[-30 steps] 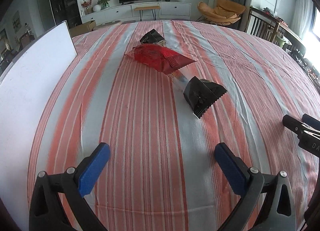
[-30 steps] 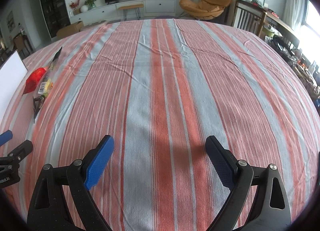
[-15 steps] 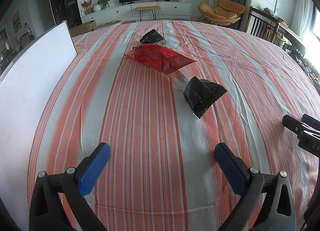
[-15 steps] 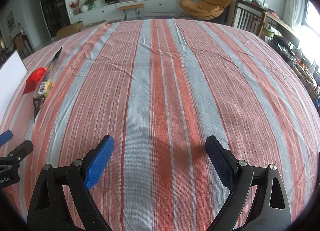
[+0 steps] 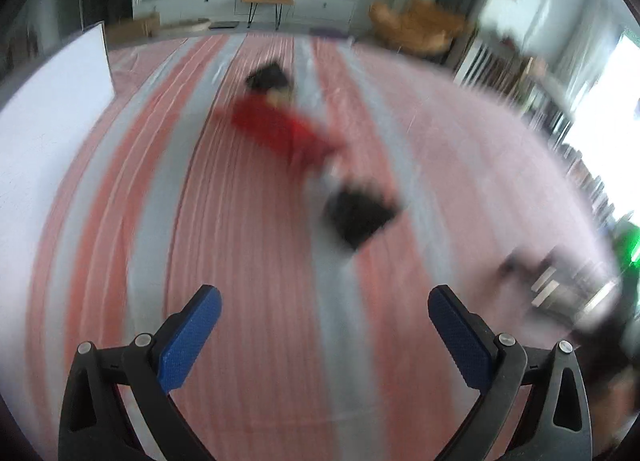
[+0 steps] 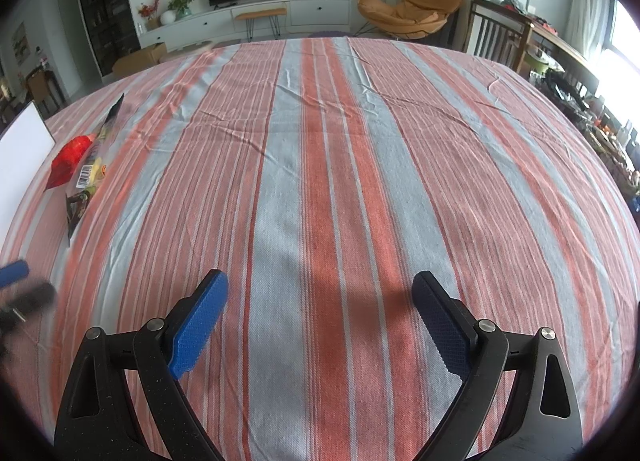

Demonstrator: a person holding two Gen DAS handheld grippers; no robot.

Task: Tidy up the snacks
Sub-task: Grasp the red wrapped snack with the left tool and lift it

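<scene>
A red snack bag (image 5: 284, 131) lies across a long clear packet with black ends (image 5: 358, 213) on the striped tablecloth, ahead of my left gripper (image 5: 324, 307), which is open and empty; this view is motion-blurred. The same snacks show small at the far left in the right wrist view: the red bag (image 6: 68, 159) and the long packet (image 6: 90, 177). My right gripper (image 6: 320, 293) is open and empty over bare cloth. The left gripper's fingertips (image 6: 16, 273) show blurred at that view's left edge.
A white box (image 5: 44, 113) stands along the table's left side, also seen in the right wrist view (image 6: 22, 153). The right gripper (image 5: 560, 281) appears as a blur at the right of the left wrist view. Chairs and clutter (image 6: 500, 41) stand beyond the table's right edge.
My left gripper has started moving; its view is now blurred and the snacks sit slightly lower and more to the left. The right gripper has stayed still.
</scene>
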